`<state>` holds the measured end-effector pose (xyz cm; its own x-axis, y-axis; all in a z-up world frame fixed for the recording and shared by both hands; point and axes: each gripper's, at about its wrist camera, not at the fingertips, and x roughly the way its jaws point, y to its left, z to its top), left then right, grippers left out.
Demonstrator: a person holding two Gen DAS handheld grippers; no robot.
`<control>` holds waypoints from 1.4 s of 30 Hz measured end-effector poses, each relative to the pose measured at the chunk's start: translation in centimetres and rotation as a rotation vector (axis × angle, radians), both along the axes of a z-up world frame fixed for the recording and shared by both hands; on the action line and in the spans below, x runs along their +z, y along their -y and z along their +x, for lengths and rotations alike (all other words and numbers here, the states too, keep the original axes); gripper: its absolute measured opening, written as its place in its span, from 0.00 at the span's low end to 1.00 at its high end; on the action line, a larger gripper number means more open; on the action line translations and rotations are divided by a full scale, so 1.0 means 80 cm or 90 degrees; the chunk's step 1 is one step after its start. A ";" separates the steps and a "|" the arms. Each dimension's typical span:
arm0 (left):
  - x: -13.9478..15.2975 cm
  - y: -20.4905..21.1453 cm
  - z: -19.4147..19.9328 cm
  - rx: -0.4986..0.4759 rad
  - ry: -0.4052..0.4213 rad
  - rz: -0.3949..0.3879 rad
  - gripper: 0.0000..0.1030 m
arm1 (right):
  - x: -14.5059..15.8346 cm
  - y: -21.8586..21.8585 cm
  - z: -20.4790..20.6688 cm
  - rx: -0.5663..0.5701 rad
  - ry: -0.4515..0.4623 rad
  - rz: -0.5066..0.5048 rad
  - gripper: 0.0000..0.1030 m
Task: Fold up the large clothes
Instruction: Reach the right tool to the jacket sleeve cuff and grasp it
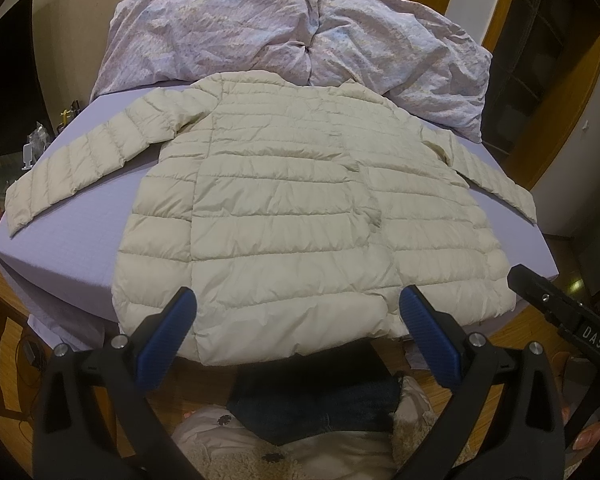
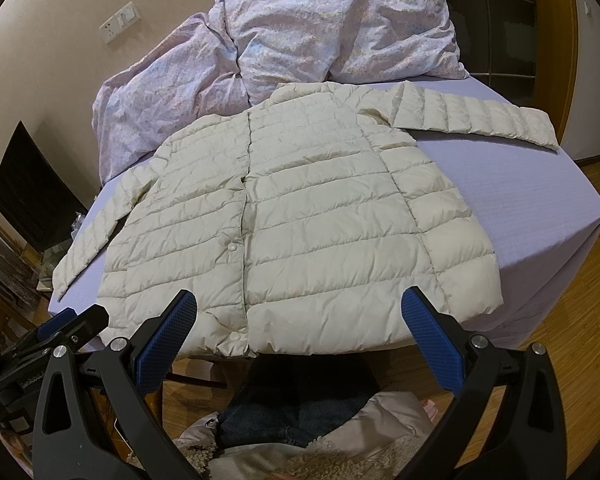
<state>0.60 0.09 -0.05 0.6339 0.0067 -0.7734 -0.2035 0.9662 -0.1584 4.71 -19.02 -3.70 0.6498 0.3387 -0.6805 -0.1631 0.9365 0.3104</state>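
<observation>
A cream puffer jacket point(image 1: 284, 208) lies flat, front up, sleeves spread, on the lavender bed point(image 1: 84, 240), ready for folding. Both tongs, left point(image 1: 298, 312) and right point(image 2: 300, 312), hover apart and empty near its hem. A crumpled duvet point(image 2: 300, 40) sits behind.

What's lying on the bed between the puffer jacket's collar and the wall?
A crumpled floral duvet fills that stretch, butting against the cream puffer jacket at the collar. The right wrist view shows it best.

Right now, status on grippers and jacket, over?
Left gripper open, right gripper open, both empty at the hem. Cream puffer jacket flat on bed, sleeves spread, unfolded. Crumpled duvet beyond collar, not obstructing.
</observation>
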 end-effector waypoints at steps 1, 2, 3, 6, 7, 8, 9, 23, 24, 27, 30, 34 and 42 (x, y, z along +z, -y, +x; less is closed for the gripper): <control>0.000 0.000 0.002 0.001 0.000 0.004 0.98 | -0.001 -0.001 0.003 -0.002 -0.001 -0.002 0.99; -0.002 -0.002 0.005 0.003 0.000 0.008 0.98 | -0.001 0.000 0.004 -0.004 -0.002 -0.004 0.99; -0.003 -0.004 0.008 0.004 0.001 0.012 0.98 | -0.002 -0.001 0.005 -0.007 -0.003 -0.006 0.99; -0.004 -0.006 0.015 0.003 0.002 0.014 0.98 | -0.003 0.003 0.015 -0.019 -0.005 -0.013 0.99; -0.004 -0.007 0.017 0.004 0.001 0.016 0.98 | -0.004 0.005 0.018 -0.022 -0.007 -0.014 0.99; -0.005 -0.008 0.022 0.003 0.000 0.019 0.98 | -0.005 0.007 0.023 -0.026 -0.009 -0.015 0.99; -0.006 -0.009 0.027 0.001 -0.002 0.020 0.98 | -0.006 0.009 0.028 -0.030 -0.012 -0.014 0.99; -0.033 -0.037 0.130 -0.020 -0.032 0.005 0.98 | -0.049 0.125 0.155 -0.194 -0.096 0.068 0.99; -0.036 -0.039 0.139 -0.018 -0.034 0.013 0.98 | -0.054 0.140 0.166 -0.211 -0.101 0.084 0.99; -0.042 -0.046 0.167 0.005 -0.042 0.054 0.98 | -0.072 0.190 0.202 -0.269 -0.115 0.132 0.99; -0.046 -0.055 0.192 0.011 -0.049 0.069 0.98 | -0.087 0.233 0.236 -0.328 -0.128 0.154 0.99; -0.050 -0.066 0.220 0.020 -0.047 0.099 0.98 | -0.105 0.289 0.272 -0.403 -0.152 0.199 0.90; -0.060 -0.088 0.256 0.017 -0.063 0.081 0.98 | -0.138 0.388 0.311 -0.555 -0.168 0.284 0.72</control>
<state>21.06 7.10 -4.87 0.5528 0.1244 -0.8240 -0.2376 0.9713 -0.0128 29.55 -50.09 -14.76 0.6391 0.0768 -0.7653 0.6461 0.4862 0.5884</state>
